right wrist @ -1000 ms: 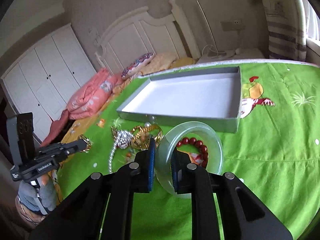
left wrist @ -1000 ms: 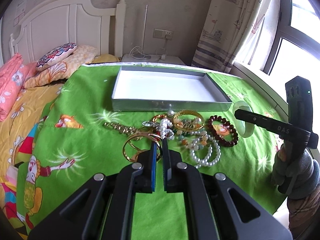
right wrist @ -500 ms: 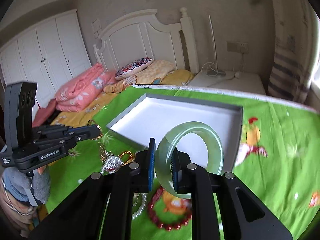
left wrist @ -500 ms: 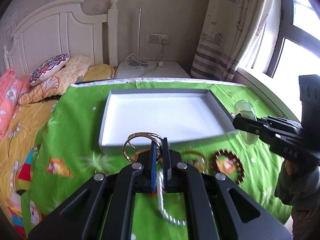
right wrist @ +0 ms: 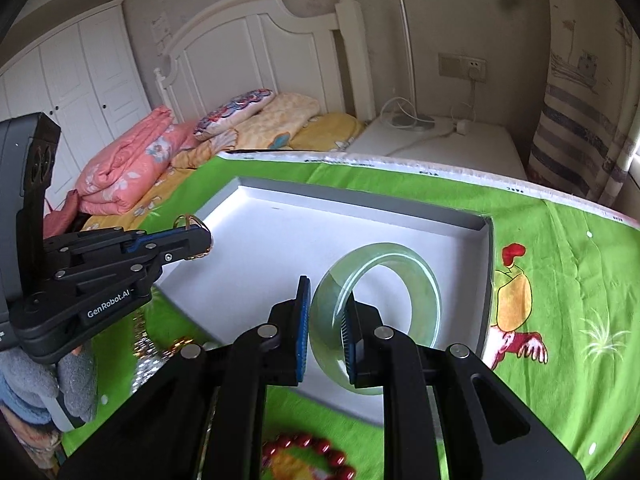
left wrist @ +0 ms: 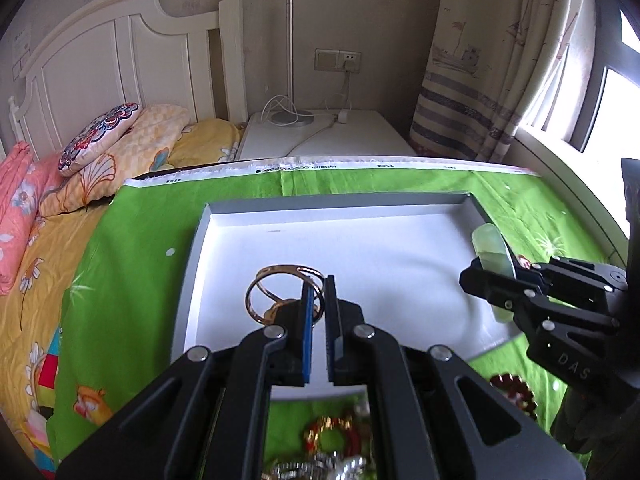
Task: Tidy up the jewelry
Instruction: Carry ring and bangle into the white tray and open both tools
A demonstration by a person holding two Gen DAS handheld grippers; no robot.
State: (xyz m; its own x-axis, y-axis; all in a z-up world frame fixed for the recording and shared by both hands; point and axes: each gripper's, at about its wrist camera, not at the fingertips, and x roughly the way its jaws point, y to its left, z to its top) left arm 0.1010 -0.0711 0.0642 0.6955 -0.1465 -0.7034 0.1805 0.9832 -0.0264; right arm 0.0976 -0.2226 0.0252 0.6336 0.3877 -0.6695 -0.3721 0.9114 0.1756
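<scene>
Left wrist view: the left gripper (left wrist: 317, 292) clamps gold bangles (left wrist: 280, 294) above the white tray's (left wrist: 400, 202) near-left part; the right gripper (right wrist: 326, 312) grips a pale green jade bangle (right wrist: 400, 272) above the tray's near-right corner.

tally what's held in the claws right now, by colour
Gold: 1, gold bangles, interlinked rings, in the left claw.
Pale green: 1, jade bangle, in the right claw.
Total: 2, both over the white tray.
</scene>
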